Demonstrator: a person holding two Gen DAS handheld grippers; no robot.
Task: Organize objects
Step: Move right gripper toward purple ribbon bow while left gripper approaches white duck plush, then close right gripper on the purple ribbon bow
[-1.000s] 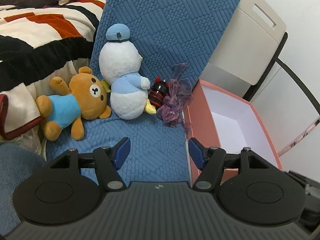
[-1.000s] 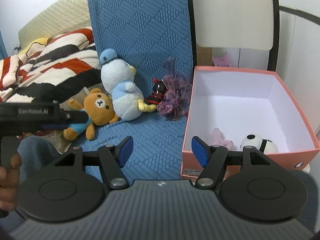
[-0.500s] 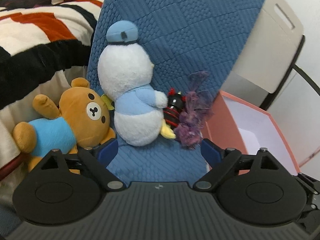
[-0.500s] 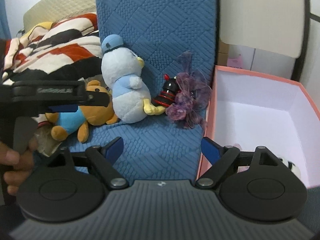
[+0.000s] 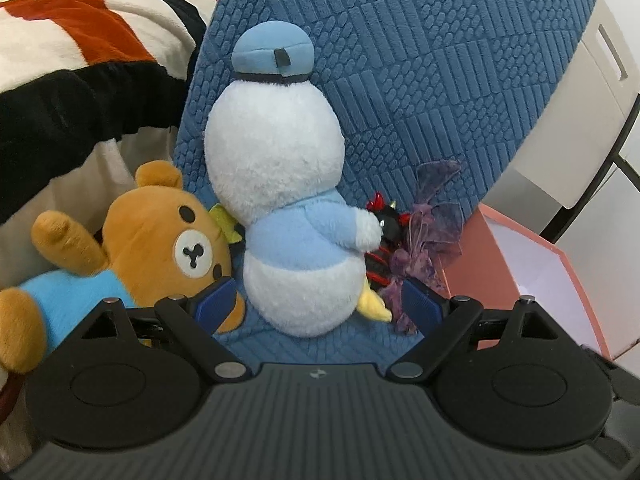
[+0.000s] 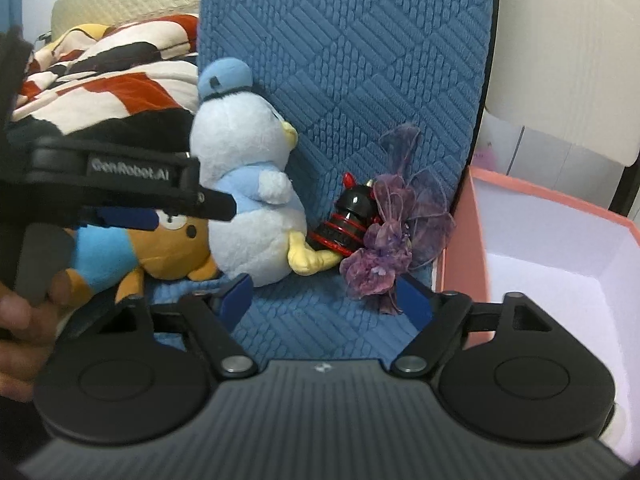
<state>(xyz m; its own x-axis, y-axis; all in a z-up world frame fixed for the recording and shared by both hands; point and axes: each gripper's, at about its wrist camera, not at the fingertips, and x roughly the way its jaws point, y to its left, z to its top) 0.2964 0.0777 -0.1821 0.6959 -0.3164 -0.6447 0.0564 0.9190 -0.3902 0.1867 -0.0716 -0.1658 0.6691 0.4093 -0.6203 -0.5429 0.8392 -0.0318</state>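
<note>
You are aiming left gripper [image 5: 314,306], jaws spread wide, empty, at duck plush [image 5: 294,216] sitting just ahead between fingers. Plush likely soft, light, compressible: squeeze round lower belly. Right gripper [image 6: 322,294] closing, nothing between pads; purple organza bow [image 6: 390,240] just ahead-right.

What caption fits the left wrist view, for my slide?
Open left gripper nears duck plush beside bear.

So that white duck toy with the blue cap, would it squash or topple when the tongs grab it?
The duck looks like soft fuzzy plush, so it would probably squash between the pads rather than resist. It seems light for its bulk. Sitting upright, head larger than its base, against the blue cushion, it may well tip if nudged sideways.
</note>
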